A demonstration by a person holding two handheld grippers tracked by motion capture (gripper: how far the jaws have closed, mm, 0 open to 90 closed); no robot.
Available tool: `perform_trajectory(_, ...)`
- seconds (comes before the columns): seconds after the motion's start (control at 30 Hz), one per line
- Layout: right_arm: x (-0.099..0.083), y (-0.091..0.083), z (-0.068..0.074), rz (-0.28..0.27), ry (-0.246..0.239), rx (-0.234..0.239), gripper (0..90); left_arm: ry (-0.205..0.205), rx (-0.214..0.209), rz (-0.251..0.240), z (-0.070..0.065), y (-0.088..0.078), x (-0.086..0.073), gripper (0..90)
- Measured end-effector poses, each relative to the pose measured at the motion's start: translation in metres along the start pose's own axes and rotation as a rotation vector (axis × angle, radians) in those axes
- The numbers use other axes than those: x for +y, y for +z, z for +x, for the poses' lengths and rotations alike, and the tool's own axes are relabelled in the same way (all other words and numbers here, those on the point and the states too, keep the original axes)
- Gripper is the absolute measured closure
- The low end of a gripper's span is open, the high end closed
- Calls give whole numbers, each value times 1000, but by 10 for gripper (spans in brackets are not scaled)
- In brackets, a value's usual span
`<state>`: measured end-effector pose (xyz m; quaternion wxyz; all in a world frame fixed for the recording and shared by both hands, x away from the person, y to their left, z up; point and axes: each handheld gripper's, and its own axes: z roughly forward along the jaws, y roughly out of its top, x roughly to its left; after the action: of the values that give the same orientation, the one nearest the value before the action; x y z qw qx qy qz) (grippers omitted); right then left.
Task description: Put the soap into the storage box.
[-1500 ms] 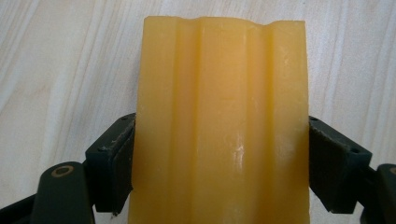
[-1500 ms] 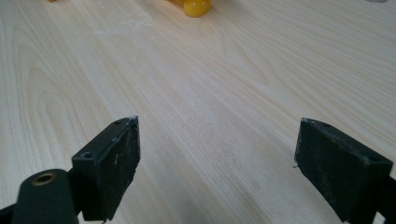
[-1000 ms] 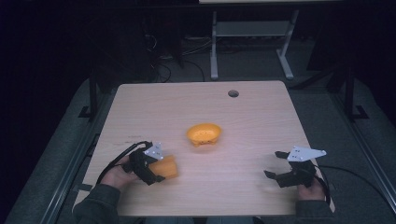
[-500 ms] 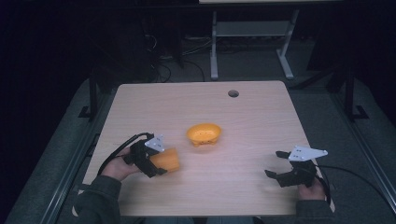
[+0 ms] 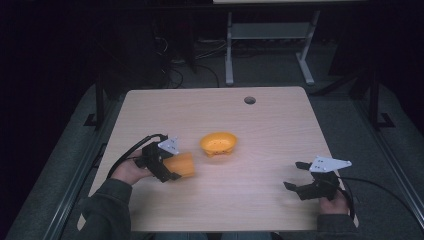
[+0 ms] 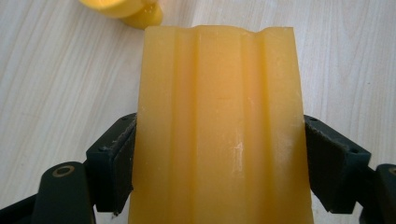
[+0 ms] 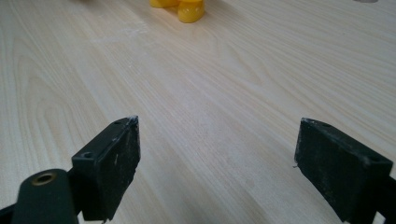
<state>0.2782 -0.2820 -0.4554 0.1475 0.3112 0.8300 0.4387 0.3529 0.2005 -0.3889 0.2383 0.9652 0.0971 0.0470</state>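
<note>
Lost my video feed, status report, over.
Left gripper shut on ribbed orange block, near yellow bowl. Right gripper open, empty, over the wooden table. Path between clear.

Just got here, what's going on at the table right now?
A person holds a two-jaw tool in each hand at the wooden table. The left tool is clamped on an orange ribbed block, its jaws pressing on both sides, near the table's left edge. An orange bowl sits near the middle of the table, just beyond the block. The right tool sits at the near right, jaws wide apart and empty.
</note>
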Motion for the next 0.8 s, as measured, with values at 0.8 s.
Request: perform_trajectory(0.8,-2,-1,-3,-6,8,-1,135,61,-17,8,31,-4,41,209)
